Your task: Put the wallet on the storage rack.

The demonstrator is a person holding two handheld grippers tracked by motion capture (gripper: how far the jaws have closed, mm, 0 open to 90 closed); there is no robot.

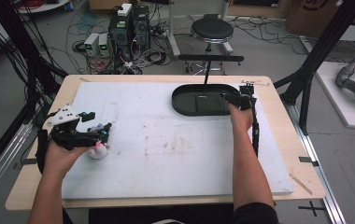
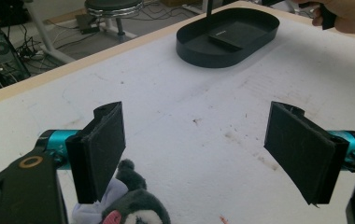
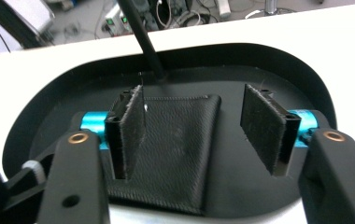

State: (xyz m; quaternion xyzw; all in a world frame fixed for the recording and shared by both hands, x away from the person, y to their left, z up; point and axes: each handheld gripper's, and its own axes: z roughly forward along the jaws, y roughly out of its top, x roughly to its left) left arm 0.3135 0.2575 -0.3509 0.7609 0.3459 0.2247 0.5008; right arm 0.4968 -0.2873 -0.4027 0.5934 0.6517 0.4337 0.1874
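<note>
Nearest the lens, low at the bottom of the left gripper view: a small plush toy (image 2: 129, 207), grey and white with a pink patch, lying on the white mat (image 2: 189, 140) just beside and under the left-hand pad (image 2: 103, 149). Left gripper (image 2: 203, 149) spread wide, nothing between the pads, neither one closed on the toy. Seen from the high view, lower left of the frame, with the toy (image 1: 98, 150) peeking out beneath the gripper (image 1: 96, 133).

Upper right of the high view: right gripper (image 1: 241, 99) poised at the right end of a black oval tray (image 1: 180, 100). Jaws apart in its own view too, straddling a dark leather-like wallet or pouch (image 3: 175, 154) lying flat in the tray (image 3: 278, 65); left pad (image 3: 129, 135) seemingly touching the wallet's edge, right pad clear of it. Nothing clamped.

Likely trouble: toy off-centre, so closing now probably pinches only an ear or nudges it sideways. Flat wallet offering little to grip; pads liable to slide over it or push the light tray along the mat. Thin black post (image 3: 140, 39) rising from the tray's far side close enough to snag.
</note>
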